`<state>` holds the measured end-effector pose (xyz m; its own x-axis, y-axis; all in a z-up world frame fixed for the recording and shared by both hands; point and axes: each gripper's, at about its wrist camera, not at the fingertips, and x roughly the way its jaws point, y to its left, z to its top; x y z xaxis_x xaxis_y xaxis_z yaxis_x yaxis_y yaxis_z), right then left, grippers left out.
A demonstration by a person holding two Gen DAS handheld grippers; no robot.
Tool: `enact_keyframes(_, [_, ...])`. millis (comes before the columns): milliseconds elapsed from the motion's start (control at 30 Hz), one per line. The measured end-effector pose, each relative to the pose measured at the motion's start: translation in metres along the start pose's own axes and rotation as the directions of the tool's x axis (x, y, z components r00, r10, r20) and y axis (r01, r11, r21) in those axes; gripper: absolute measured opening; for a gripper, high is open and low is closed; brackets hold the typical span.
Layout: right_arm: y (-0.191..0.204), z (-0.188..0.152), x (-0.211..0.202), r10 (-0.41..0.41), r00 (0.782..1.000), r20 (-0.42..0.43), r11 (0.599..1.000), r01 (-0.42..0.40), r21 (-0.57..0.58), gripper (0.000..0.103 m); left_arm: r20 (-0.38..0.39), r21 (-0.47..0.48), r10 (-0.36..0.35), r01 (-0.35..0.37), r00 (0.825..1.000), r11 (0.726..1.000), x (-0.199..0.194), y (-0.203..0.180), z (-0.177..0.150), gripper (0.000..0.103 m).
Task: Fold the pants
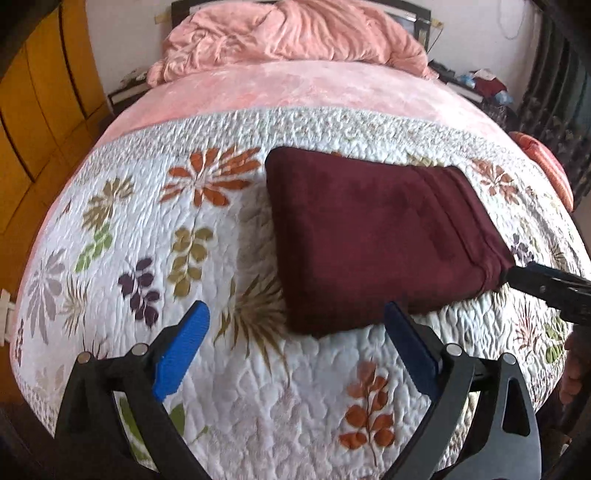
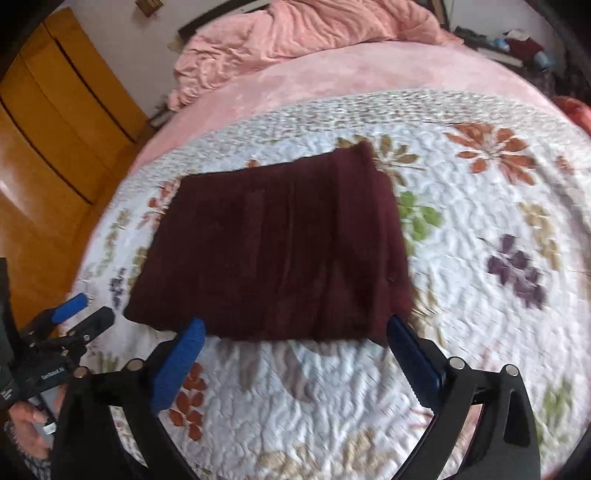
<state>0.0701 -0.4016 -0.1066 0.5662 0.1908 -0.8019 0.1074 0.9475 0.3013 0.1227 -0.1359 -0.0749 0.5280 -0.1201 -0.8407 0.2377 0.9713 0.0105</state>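
Observation:
The dark maroon pants (image 1: 373, 232) lie folded into a compact rectangle on the floral quilt (image 1: 229, 387); they also show in the right wrist view (image 2: 273, 251). My left gripper (image 1: 295, 314) is open and empty, its blue fingers just short of the near left edge of the pants. My right gripper (image 2: 295, 328) is open and empty, its fingertips at the near edge of the folded pants. The right gripper also shows at the right edge of the left wrist view (image 1: 546, 284), by the corner of the pants. The left gripper shows at the left of the right wrist view (image 2: 74, 314).
The quilt (image 2: 480, 295) covers the near part of a bed with a pink sheet (image 1: 295, 88) and a crumpled pink blanket (image 1: 288, 33) at the head. Yellow wooden cabinets (image 1: 40, 110) stand to the left. Cluttered items (image 1: 484, 85) sit at the far right.

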Motion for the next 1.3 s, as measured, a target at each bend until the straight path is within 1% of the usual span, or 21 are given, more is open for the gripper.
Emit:
enact_keyframes(67, [0.004, -0.006, -0.008, -0.070, 0.997, -0.011, 0.998, 0.070, -0.005, 0.099, -0.031, -0.020, 0.013, -0.013, 0.999, 1.000, 0.000, 0.002, -0.005, 0.095])
enact_keyframes(133, [0.005, -0.011, -0.012, -0.136, 0.990, -0.025, 0.991, 0.136, -0.007, 0.099, -0.054, -0.031, 0.007, -0.009, 0.998, 0.999, -0.002, 0.003, -0.011, 0.095])
enact_keyframes(200, [0.003, -0.013, -0.016, -0.157, 0.987, -0.036, 0.988, 0.157, 0.000, 0.099, -0.064, -0.038, 0.020, -0.022, 0.998, 0.999, -0.005, 0.004, -0.014, 0.095])
enact_keyframes(233, [0.003, -0.015, -0.019, -0.153, 0.987, -0.041, 0.988, 0.153, 0.004, 0.099, -0.069, -0.039, 0.028, -0.031, 0.997, 0.999, -0.007, 0.004, -0.016, 0.095])
enact_keyframes(300, [0.003, -0.019, -0.024, -0.145, 0.988, -0.047, 0.989, 0.146, 0.007, 0.099, -0.072, -0.042, 0.021, -0.024, 0.997, 0.999, -0.011, 0.004, -0.019, 0.095])
enact_keyframes(400, [0.005, -0.021, -0.030, -0.152, 0.987, -0.054, 0.988, 0.153, 0.010, 0.099, -0.075, -0.049, 0.018, -0.022, 0.997, 0.999, -0.017, 0.004, -0.020, 0.095])
enact_keyframes(567, [0.015, -0.021, -0.044, -0.172, 0.984, -0.034, 0.985, 0.172, -0.020, 0.099, -0.068, -0.062, 0.007, -0.011, 0.998, 0.998, -0.030, 0.003, -0.020, 0.095])
enact_keyframes(800, [0.030, -0.021, -0.063, -0.140, 0.990, -0.012, 0.989, 0.140, -0.044, 0.099, -0.043, -0.063, -0.007, 0.004, 0.999, 0.998, -0.050, -0.003, -0.018, 0.095])
enact_keyframes(933, [0.037, -0.023, -0.070, -0.135, 0.991, -0.004, 0.989, 0.135, -0.052, 0.099, -0.036, -0.057, -0.011, 0.009, 0.999, 0.998, -0.059, -0.007, -0.019, 0.095])
enact_keyframes(1100, [0.045, -0.027, -0.077, -0.164, 0.986, 0.001, 0.984, 0.164, -0.071, 0.099, -0.030, -0.060, -0.006, 0.004, 1.000, 0.998, -0.070, -0.011, -0.022, 0.095])
enact_keyframes(1300, [0.047, -0.031, -0.089, -0.169, 0.985, 0.019, 0.982, 0.170, -0.077, 0.099, 0.008, -0.048, 0.009, -0.008, 1.000, 0.999, -0.086, -0.015, -0.024, 0.095])
